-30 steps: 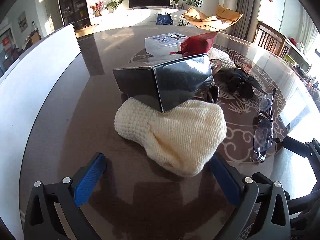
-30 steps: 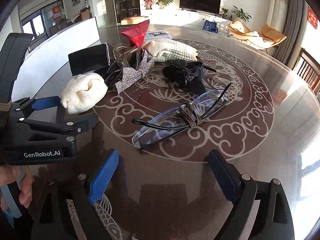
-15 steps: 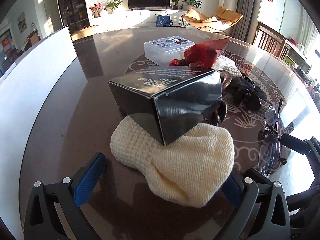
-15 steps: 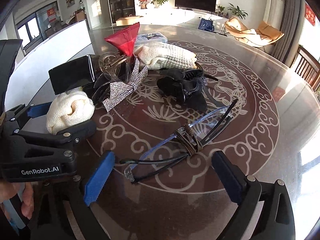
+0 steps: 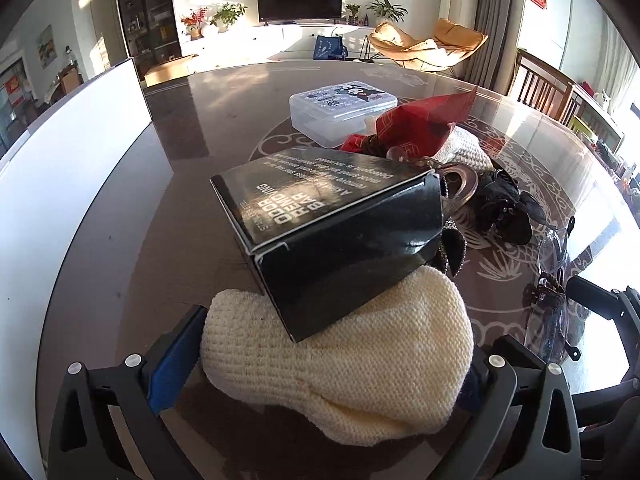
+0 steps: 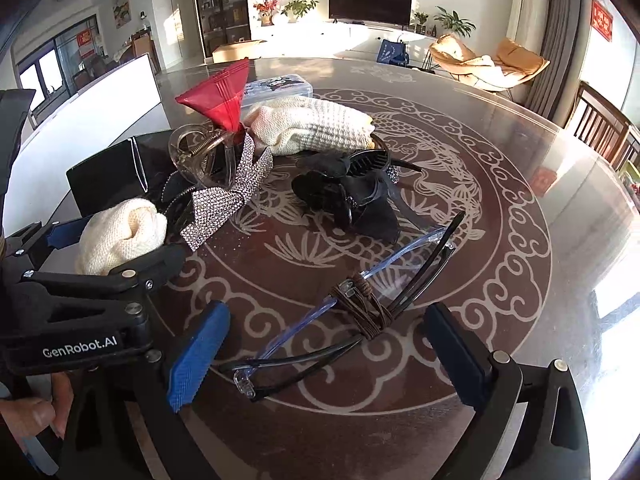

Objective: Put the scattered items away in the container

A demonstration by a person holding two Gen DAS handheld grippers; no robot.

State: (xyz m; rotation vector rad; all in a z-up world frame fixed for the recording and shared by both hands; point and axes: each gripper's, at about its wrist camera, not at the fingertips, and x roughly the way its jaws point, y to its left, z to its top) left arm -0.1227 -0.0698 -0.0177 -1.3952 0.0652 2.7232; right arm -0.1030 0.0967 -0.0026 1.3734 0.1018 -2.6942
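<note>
Between the open right gripper (image 6: 320,356) fingers lie folded glasses (image 6: 352,300)

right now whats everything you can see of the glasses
The glasses are folded, with clear, blue-tinted rimless lenses and thin dark arms. A brown elastic band is wound around their middle. They lie flat and diagonal on the patterned glass table, between the open jaws of the right gripper, untouched.
</note>
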